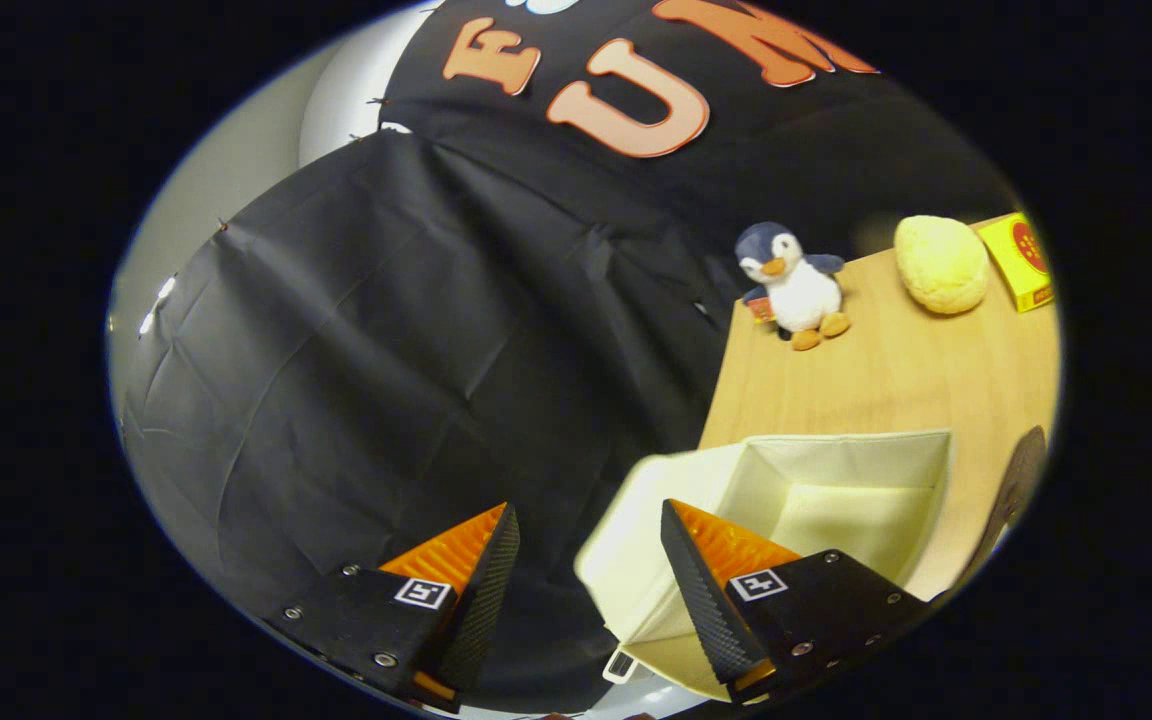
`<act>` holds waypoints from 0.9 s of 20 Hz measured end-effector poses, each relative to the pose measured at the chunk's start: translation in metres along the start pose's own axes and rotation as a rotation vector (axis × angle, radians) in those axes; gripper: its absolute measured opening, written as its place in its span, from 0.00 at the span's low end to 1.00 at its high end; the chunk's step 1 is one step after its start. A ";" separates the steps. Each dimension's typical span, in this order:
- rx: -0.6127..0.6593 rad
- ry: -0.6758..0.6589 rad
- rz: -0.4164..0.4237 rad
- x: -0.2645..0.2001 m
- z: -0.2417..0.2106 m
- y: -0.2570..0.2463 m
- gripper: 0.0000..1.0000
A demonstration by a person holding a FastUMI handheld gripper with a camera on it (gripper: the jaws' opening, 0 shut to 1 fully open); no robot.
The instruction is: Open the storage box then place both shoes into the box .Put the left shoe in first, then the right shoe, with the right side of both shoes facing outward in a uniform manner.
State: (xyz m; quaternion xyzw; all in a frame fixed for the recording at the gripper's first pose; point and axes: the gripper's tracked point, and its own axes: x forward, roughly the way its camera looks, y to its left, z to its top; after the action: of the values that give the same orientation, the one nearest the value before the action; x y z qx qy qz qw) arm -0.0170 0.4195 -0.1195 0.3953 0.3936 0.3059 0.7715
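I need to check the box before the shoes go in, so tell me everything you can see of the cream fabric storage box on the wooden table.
The cream fabric storage box is a soft-sided, rectangular bin standing open-topped near the wooden table edge. Its pale lining shows and nothing is visible inside it. The walls look thin and slightly slack. A small tab hangs at its nearest lower corner. The open gripper hovers at its near corner, one finger in front of the near wall; contact cannot be told.

Cream fabric storage box open, empty, on tabletop edge.
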 end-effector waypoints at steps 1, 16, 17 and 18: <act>0.005 -0.009 -0.023 -0.007 0.000 -0.014 0.86; -0.254 0.029 -0.524 -0.138 -0.023 -0.239 0.93; -0.259 0.037 -0.551 -0.144 -0.027 -0.253 0.93; -0.251 0.040 -0.569 -0.149 -0.030 -0.265 0.94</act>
State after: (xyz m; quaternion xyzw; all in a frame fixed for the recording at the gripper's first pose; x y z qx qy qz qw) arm -0.0748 0.1813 -0.3016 0.1650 0.4629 0.1317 0.8609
